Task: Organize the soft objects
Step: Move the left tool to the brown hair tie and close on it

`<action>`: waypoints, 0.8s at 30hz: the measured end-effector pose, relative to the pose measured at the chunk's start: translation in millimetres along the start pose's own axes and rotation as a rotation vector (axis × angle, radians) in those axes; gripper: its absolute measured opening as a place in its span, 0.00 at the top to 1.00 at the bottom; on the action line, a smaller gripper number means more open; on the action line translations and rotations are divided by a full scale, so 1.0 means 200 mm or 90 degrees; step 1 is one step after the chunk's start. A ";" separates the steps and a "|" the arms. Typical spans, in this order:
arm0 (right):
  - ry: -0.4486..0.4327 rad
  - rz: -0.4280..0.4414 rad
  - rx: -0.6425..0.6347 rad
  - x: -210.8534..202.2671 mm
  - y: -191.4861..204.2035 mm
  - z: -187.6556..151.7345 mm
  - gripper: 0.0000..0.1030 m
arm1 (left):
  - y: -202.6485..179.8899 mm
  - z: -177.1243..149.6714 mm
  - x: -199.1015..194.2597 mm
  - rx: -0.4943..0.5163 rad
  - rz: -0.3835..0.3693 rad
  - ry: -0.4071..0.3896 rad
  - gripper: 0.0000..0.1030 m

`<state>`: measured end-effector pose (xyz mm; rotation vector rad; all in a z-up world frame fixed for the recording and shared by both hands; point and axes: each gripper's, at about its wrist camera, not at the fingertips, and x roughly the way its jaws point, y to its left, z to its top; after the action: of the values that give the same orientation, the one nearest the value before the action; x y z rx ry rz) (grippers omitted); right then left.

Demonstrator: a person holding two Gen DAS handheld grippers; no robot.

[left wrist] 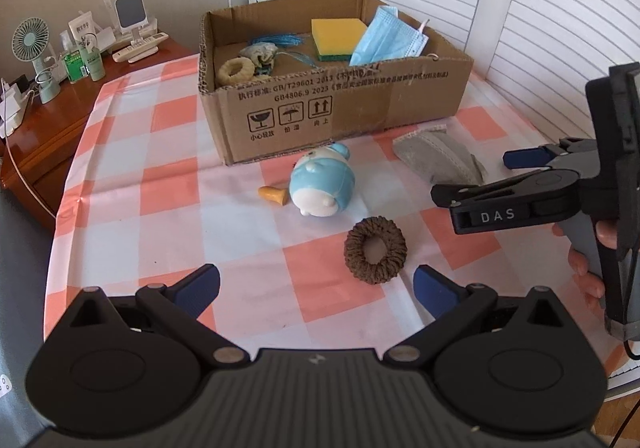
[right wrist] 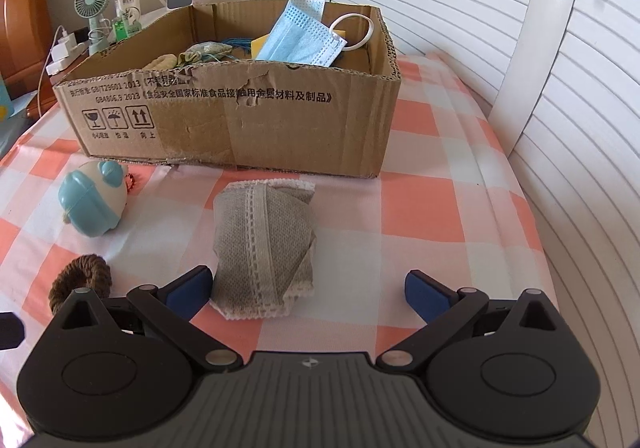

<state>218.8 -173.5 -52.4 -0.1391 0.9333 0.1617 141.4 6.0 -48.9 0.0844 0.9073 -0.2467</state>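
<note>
A cardboard box point(left wrist: 340, 103) point(right wrist: 240, 119) stands on the checked cloth and holds a yellow sponge point(left wrist: 338, 33), a blue face mask point(left wrist: 386, 35) point(right wrist: 302, 35), a beige scrunchie point(left wrist: 236, 71) and a tasselled pouch point(left wrist: 262, 53). In front of it lie a blue-and-white plush toy point(left wrist: 322, 183) point(right wrist: 94, 201), a brown scrunchie point(left wrist: 374, 250) point(right wrist: 78, 278) and a folded grey cloth point(left wrist: 438, 157) point(right wrist: 262, 246). My left gripper point(left wrist: 316, 288) is open, just short of the brown scrunchie. My right gripper point(right wrist: 306, 290) point(left wrist: 472, 179) is open around the cloth's near end.
A small orange piece point(left wrist: 274, 195) lies left of the plush toy. A wooden side table point(left wrist: 52, 119) at the left carries a small fan point(left wrist: 32, 47), bottles and remotes. White slatted panels point(right wrist: 540, 47) rise behind and to the right of the cloth-covered surface.
</note>
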 end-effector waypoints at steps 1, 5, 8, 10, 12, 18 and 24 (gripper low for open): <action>-0.002 0.003 -0.004 -0.01 0.00 -0.01 0.00 | -0.01 -0.01 0.01 0.002 -0.003 0.004 0.01; -0.014 0.015 -0.018 -0.03 -0.02 -0.03 0.00 | -0.03 -0.01 0.08 0.009 -0.011 0.016 0.01; -0.021 0.024 -0.026 -0.03 -0.02 -0.05 0.00 | -0.06 -0.01 0.12 0.018 -0.016 0.014 0.01; -0.026 0.029 -0.032 -0.04 -0.03 -0.06 0.00 | -0.08 -0.02 0.15 0.022 -0.018 0.014 0.04; -0.030 0.032 -0.035 -0.04 -0.03 -0.06 0.00 | -0.09 -0.02 0.17 0.024 -0.024 0.015 0.07; -0.039 0.035 -0.035 -0.04 -0.04 -0.07 0.00 | -0.12 -0.03 0.20 0.034 -0.036 -0.003 0.37; -0.044 0.037 -0.036 -0.05 -0.04 -0.08 0.00 | -0.14 0.00 0.19 0.044 -0.055 -0.021 0.57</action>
<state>202.5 -185.1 -54.1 -0.1585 0.8645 0.2450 156.6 -27.5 -78.9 0.1057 0.8711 -0.3591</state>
